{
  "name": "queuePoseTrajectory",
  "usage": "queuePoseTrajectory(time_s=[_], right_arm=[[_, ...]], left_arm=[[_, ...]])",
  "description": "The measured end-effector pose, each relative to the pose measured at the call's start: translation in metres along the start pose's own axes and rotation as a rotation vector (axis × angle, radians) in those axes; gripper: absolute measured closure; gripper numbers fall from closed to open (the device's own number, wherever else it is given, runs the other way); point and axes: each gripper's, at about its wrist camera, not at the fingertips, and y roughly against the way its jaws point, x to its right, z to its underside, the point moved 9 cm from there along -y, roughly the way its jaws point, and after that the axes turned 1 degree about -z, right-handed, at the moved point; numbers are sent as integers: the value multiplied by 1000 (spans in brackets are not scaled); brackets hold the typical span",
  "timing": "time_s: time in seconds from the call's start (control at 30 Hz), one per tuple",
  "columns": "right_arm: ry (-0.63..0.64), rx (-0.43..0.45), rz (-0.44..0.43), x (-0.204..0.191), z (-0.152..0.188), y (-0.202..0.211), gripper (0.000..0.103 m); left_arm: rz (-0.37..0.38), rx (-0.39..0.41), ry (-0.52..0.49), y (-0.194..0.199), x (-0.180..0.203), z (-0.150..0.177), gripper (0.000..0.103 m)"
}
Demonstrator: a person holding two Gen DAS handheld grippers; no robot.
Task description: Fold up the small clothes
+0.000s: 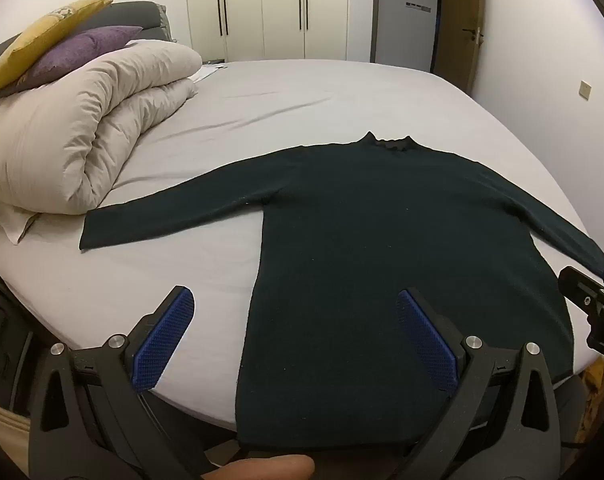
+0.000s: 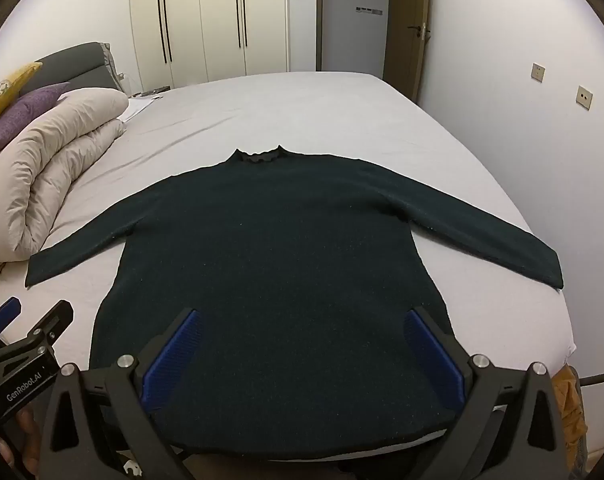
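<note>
your dark sweater [image 2: 270,264] lies flat on the bed [image 2: 302,112], sleeves out at 9 and 3, collar at 12. your left gripper [image 1: 298,340] and right gripper [image 2: 302,356] both hang over the hem at 6, jaws spread wide, gripping nothing. rolled duvet [image 1: 82,132] at 10.

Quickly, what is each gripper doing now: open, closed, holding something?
Left gripper: open, holding nothing.
Right gripper: open, holding nothing, above the sweater.
</note>
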Motion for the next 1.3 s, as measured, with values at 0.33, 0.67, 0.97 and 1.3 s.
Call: queuePoseTrajectory(time_s=[0.33,0.67,0.97,1.3], right_arm=[[6,-3,2,-2,2,-2,0],[9,-4,7,-4,6,-2,0],[11,-6,7,-4,5,-2,0],[12,-8,8,-8,10,-5,0]], left_arm=[[-7,-1,-13,-2,-7,1,0],[-9,-3,-15,-4,-2,1,0],[-8,-5,-16,-3,-3,4,0],[-8,-7,-14,-3,-4,6,0]])
